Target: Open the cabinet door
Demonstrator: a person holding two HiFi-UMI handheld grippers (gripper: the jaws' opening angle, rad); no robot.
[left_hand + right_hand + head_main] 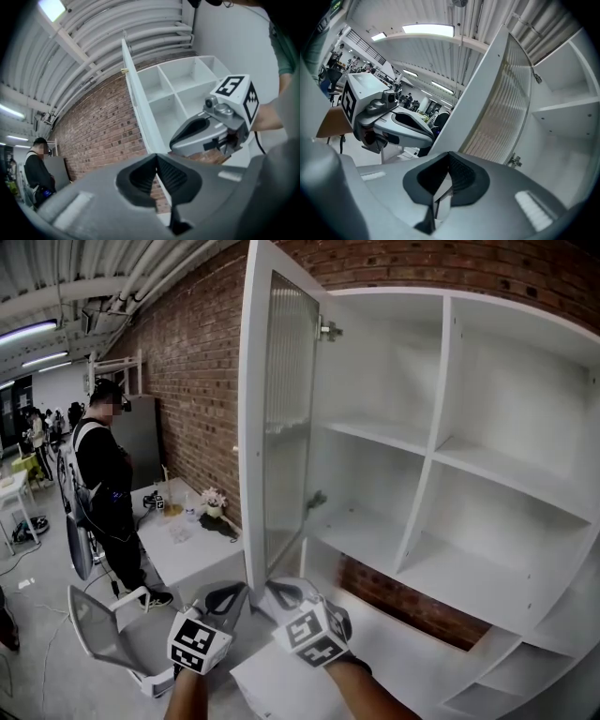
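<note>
Closest in, the left gripper (pixel 228 598) and the right gripper (pixel 286 594) are sitting side by side at the bottom of the head view. Each has its jaws pressed together with nothing pinched between them, and their own views are showing the ribbed pads (pixel 174 176) meeting at the tips. The cabinet door (pixel 251 427) is standing swung well out from the cabinet (pixel 437 381), roughly edge-on to the person. Its ribbed pane (pixel 506 103) is facing the shelves (pixel 375 435), so I am judging the opening as largely done.

As for what could go wrong, neither gripper is holding the door, so it is hanging free on its hinge (pixel 328 331). A nudge from the outer side could send it swinging back toward the cabinet. A shove from the inner side with closed tips could carry it too far and strain that hinge, or the tips could skid off the door's edge onto the pane.

The door's lower free corner is sitting between the two grippers, just above and beyond their tips. The left gripper is lying on the door's outer side and the right gripper on the side facing the shelves. Whether either tip is touching the door I cannot tell, since the grippers themselves are covering that corner.
</note>
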